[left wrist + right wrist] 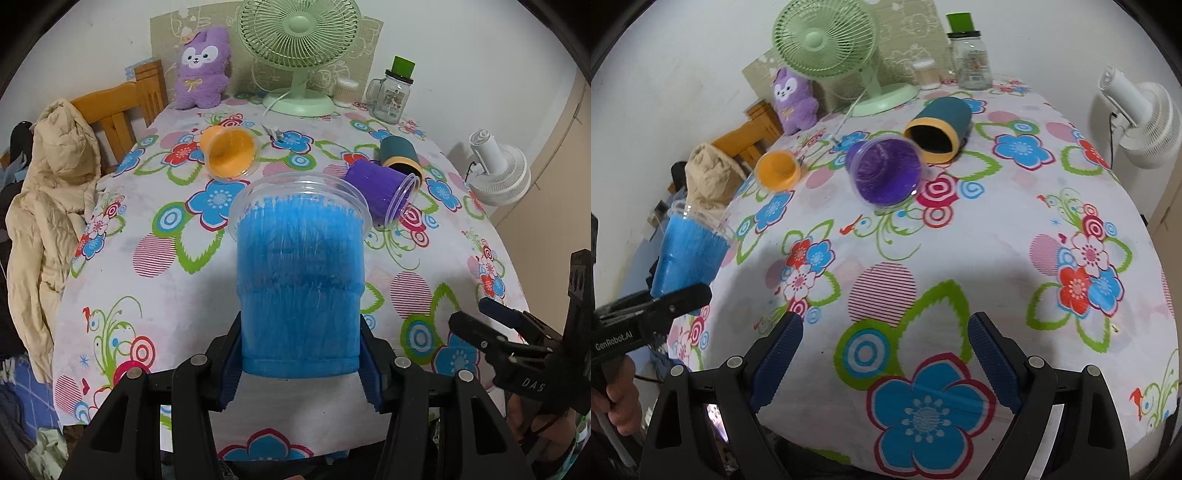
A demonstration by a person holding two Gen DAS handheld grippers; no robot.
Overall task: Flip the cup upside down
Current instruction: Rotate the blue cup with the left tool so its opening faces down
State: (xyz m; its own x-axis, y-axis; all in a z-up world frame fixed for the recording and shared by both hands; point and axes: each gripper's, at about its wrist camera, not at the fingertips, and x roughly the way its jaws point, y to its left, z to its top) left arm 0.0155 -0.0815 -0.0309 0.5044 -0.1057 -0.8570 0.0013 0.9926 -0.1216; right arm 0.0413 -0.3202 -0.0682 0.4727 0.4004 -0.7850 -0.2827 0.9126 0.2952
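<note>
The blue cup (300, 280) is held in the air over the near part of the table, with its base between the two fingers of the left gripper (300, 363) and its clear rim pointing away toward the far side. The blue pads (229, 363) press on both sides of the cup near its bottom, so the left gripper pinches it. In the right wrist view the same cup (687, 254) appears at the left edge of the table, tilted with its mouth upward, above the flowered tablecloth (960, 258).

The right gripper (885, 363) hovers over the near part of the cloth with its fingers spread wide and nothing between them.

Farther on the table three other cups lie on their sides: an orange cup (229, 152) to the left, a purple cup (382, 192) in the middle right, and just behind it, touching, a dark green cup with a yellow rim (400, 155).

At the far edge stand a green fan (299, 51), a purple plush toy (203, 68) and a glass jar (391, 96).
</note>
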